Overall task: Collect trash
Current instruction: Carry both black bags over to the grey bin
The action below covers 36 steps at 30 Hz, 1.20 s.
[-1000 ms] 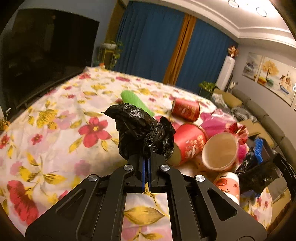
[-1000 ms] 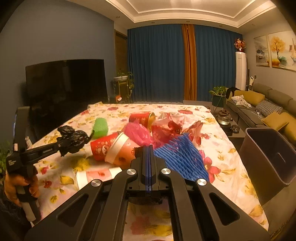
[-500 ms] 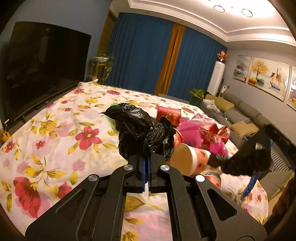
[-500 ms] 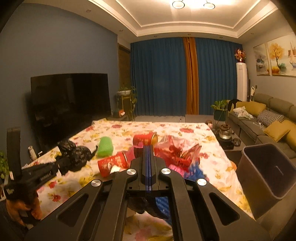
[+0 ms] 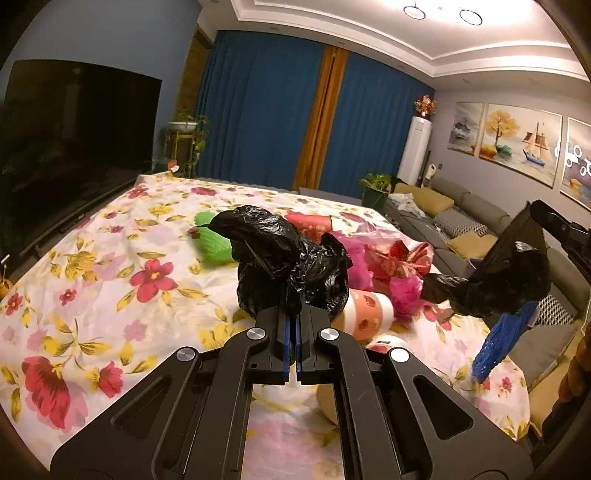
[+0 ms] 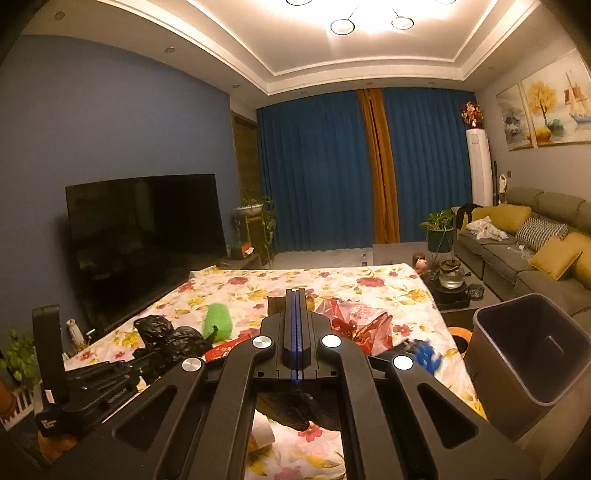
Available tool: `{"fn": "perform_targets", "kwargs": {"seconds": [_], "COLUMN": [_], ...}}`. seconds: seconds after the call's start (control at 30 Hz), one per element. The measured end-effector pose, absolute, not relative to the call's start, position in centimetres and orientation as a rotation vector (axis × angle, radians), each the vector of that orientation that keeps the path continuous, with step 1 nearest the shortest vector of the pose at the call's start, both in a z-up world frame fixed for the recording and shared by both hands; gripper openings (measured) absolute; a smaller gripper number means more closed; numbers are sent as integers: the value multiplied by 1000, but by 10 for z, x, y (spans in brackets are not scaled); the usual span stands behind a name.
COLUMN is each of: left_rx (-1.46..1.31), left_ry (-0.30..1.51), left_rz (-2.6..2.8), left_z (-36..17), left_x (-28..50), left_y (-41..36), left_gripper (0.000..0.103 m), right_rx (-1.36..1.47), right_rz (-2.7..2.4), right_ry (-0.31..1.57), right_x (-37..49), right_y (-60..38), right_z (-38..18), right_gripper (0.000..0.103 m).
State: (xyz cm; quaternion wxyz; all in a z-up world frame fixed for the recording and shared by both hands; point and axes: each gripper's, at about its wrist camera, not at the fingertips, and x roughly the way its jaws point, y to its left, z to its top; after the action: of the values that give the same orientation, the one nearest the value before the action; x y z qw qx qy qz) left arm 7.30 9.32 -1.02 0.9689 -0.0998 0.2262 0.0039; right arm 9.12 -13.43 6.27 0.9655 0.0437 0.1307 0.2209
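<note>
Left gripper (image 5: 293, 314) clamps black bag (image 5: 288, 262); right gripper (image 6: 295, 295) clamps second black bag (image 5: 509, 280), blue net (image 5: 502, 339) dangling. Carry both past table's right edge, release only above bin (image 6: 532, 365).

Living room, evening lighting. Warm round ceiling lights (image 6: 342, 26) set in a stepped white ceiling with crown molding. Left wall (image 6: 110, 122) is painted a muted blue, with a big dark TV (image 6: 144, 229) standing against it. Far end is covered by floor-to-ceiling blue curtains (image 6: 314, 173) with one orange-brown panel (image 6: 382, 166) in the middle. Plant on a stand (image 6: 256, 218) by the TV, another potted plant (image 6: 439, 225) near the sofa. A grey sofa (image 6: 517, 240) with mustard cushions runs along the right wall, paintings (image 5: 517, 144) of a tree and sailboats hang above it, and a tall white standing AC unit (image 6: 479, 166) sits in the corner. Grey floor.
</note>
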Motion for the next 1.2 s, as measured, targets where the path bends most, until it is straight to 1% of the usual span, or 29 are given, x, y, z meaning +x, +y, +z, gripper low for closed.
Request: {"fn": "perform_targets", "kwargs": {"seconds": [0.17, 0.5, 0.93, 1.2], "left_rx": [-188, -181, -152, -125], "left_ry": [456, 459, 413, 377], "left_rz": [1, -14, -24, -88], "left_z": [-10, -11, 6, 31], "left_x": [70, 69, 61, 68], "left_y": [88, 84, 74, 52], "left_gripper": [1, 1, 1, 1], "right_rx": [111, 108, 133, 134], "right_rz": [488, 512, 513, 461], "right_ry": [318, 349, 251, 187], "right_x": [97, 103, 104, 95], "right_y": [-132, -127, -134, -158], "right_z": [55, 58, 91, 112], "right_gripper": [1, 1, 1, 1]}}
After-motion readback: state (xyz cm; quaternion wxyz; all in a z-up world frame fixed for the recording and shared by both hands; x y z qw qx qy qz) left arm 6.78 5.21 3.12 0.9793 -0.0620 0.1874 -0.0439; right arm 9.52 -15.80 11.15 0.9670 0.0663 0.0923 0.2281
